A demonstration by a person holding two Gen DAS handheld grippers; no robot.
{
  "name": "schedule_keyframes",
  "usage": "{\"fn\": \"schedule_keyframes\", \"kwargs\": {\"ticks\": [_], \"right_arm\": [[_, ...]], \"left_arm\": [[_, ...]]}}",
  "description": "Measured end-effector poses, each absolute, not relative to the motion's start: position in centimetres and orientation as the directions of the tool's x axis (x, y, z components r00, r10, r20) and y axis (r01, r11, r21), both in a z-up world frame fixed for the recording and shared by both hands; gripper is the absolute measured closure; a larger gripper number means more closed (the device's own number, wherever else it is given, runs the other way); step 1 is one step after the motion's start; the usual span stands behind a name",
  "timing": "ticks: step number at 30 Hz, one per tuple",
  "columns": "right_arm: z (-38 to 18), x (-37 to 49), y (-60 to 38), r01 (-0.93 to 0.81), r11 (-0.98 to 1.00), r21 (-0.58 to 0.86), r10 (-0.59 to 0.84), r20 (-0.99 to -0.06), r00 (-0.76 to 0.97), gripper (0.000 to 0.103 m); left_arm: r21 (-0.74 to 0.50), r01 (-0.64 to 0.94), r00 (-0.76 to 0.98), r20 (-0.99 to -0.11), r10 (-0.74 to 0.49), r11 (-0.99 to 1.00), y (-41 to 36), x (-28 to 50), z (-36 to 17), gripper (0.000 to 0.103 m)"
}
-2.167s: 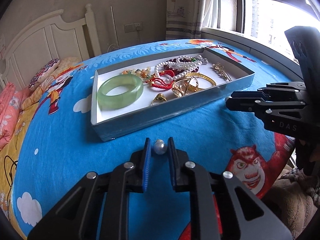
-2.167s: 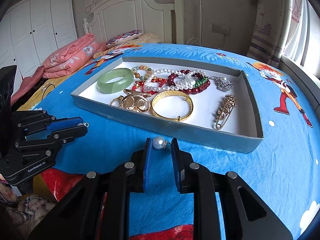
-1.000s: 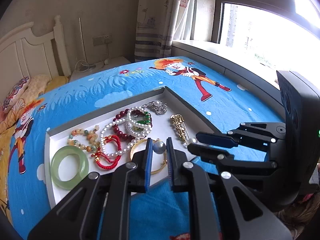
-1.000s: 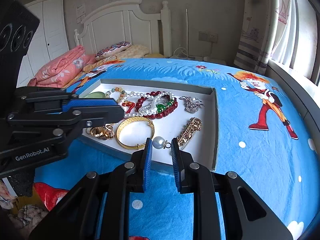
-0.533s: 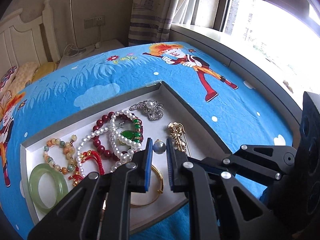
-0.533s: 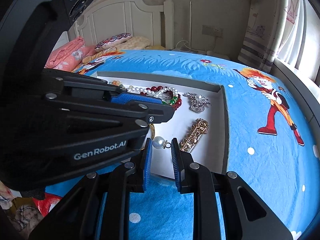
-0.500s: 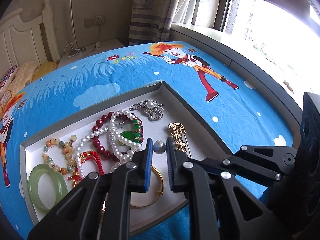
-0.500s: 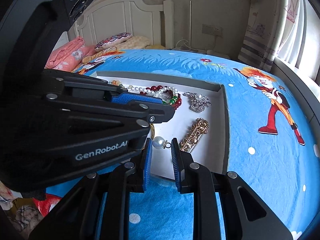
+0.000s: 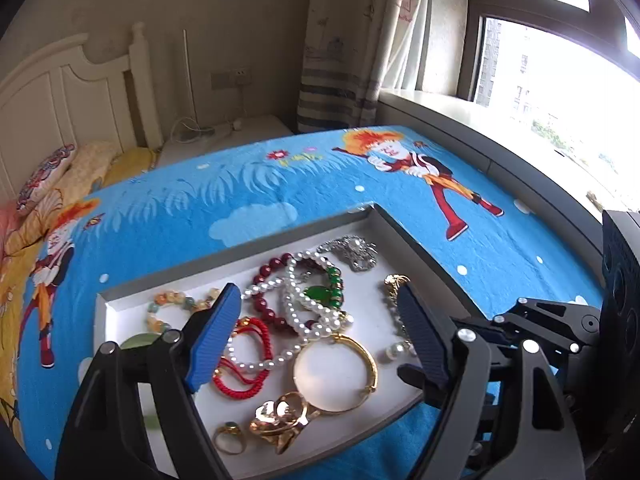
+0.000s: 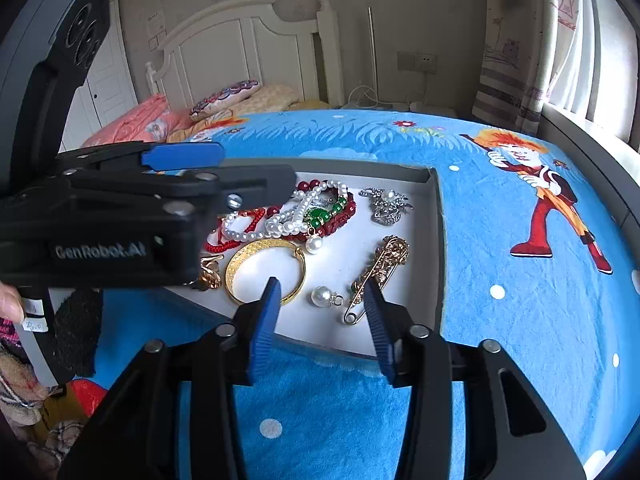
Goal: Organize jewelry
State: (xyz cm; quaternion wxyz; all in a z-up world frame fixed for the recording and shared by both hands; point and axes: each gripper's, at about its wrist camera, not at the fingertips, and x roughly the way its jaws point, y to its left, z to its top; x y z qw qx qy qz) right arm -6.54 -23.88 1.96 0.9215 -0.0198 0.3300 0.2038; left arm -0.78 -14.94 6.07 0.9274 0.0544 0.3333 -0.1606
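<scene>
Hovering released over the tray (image 10: 438, 240), both the left hand-held gripper (image 9: 316, 332) and right hand-held gripper (image 10: 322, 314), jaws just opened, should lift straight clear of two pearl earrings (image 10: 325, 296) beside the gold bangle (image 10: 264, 270).

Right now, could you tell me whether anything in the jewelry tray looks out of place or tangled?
Yes: in the tray, the pearl strand, dark red beads and red cord bracelet lie heaped together. Two pearl earrings lie apart, one beside the gold brooch, one by the gold bangle.
</scene>
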Motion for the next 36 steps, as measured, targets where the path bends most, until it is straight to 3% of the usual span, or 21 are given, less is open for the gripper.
{"fn": "schedule_keyframes", "kwargs": {"ticks": [3,4,6,11,16,28,36], "right_arm": [[2.4,-7.5,-25.5,-0.366,0.918,0.149,0.382,-0.573,0.725,0.05],[2.6,-7.6,-26.2,-0.35,0.92,0.174,0.385,-0.557,0.736,0.045],[2.9,-7.7,-27.7,-0.311,0.923,0.228,0.385,-0.522,0.761,0.033],[2.9,-7.4,-30.1,-0.241,0.915,0.324,0.383,-0.503,0.775,0.027],[3.0,-7.6,-29.6,-0.241,0.927,0.288,0.36,-0.497,0.789,0.016],[3.2,-9.6,-26.6,-0.171,0.972,0.162,0.23,-0.492,0.839,0.016],[2.8,-10.5,-23.3,-0.152,0.982,0.113,0.189,-0.508,0.841,0.016]], "left_arm": [[0.034,0.255,0.807,-0.557,-0.193,0.966,-13.1,-2.8,7.3,0.004],[0.046,0.221,0.834,-0.527,-0.165,0.974,-12.4,-3.6,7.5,0.002],[0.059,0.176,0.859,-0.497,-0.124,0.983,-11.2,-4.9,7.7,0.002],[0.086,0.07,0.873,-0.486,-0.019,0.994,-9.1,-7.5,7.1,0.002],[0.105,-0.014,0.872,-0.485,0.063,0.994,-8.5,-9.3,5.9,0.002],[0.044,-0.012,0.84,-0.541,0.034,0.999,-7.8,-9.6,3.3,0.002],[0.055,-0.031,0.849,-0.526,0.055,0.998,-7.6,-10.6,2.7,0.002]]}}
